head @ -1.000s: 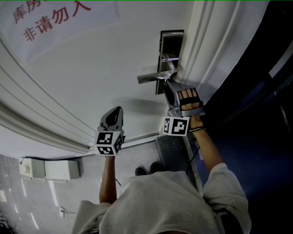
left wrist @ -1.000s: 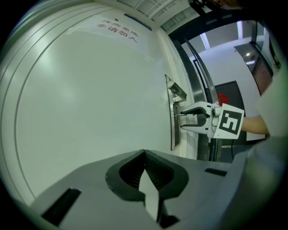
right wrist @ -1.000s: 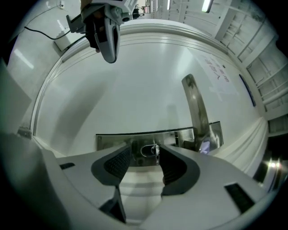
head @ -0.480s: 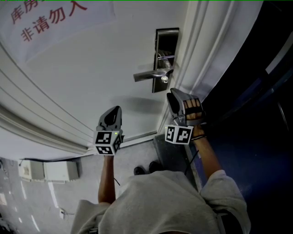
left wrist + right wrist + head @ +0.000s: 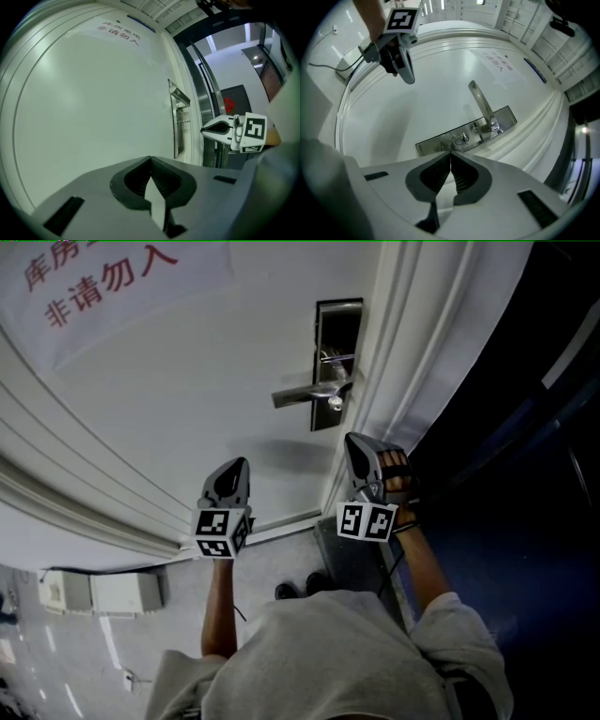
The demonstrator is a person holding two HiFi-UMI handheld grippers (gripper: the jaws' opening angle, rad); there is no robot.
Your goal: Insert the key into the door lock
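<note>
Pulled back from the lock plate [image 5: 338, 322], the right gripper [image 5: 351, 440] now hangs nearer the person and lower in the head view than a second ago, well apart from the lever handle [image 5: 298, 396] it was up against. Its jaws have gone from wide apart to pressed together, and its own view shows the tips [image 5: 450, 154] meeting with nothing between them. The right hand [image 5: 396, 476], in a dark fingerless glove, wraps the gripper's body from the right, with the bare forearm running back to a grey sleeve [image 5: 459, 624].

On the white door [image 5: 187, 381], the key [image 5: 461, 138] stands in the lock plate just beside the hub of the lever handle, its looped head sticking out toward the right gripper; in the head view it shows as a small round glint [image 5: 335, 403] under the handle.

To the left, the left gripper [image 5: 241, 464] has kept its place, pointing at bare door panel well left of the lock. Its jaws are together at the tips [image 5: 150, 159] and hold nothing. The left forearm [image 5: 221, 610] reaches straight forward behind it. A sign [image 5: 103, 282] with red characters hangs on the far left of the door.
</note>
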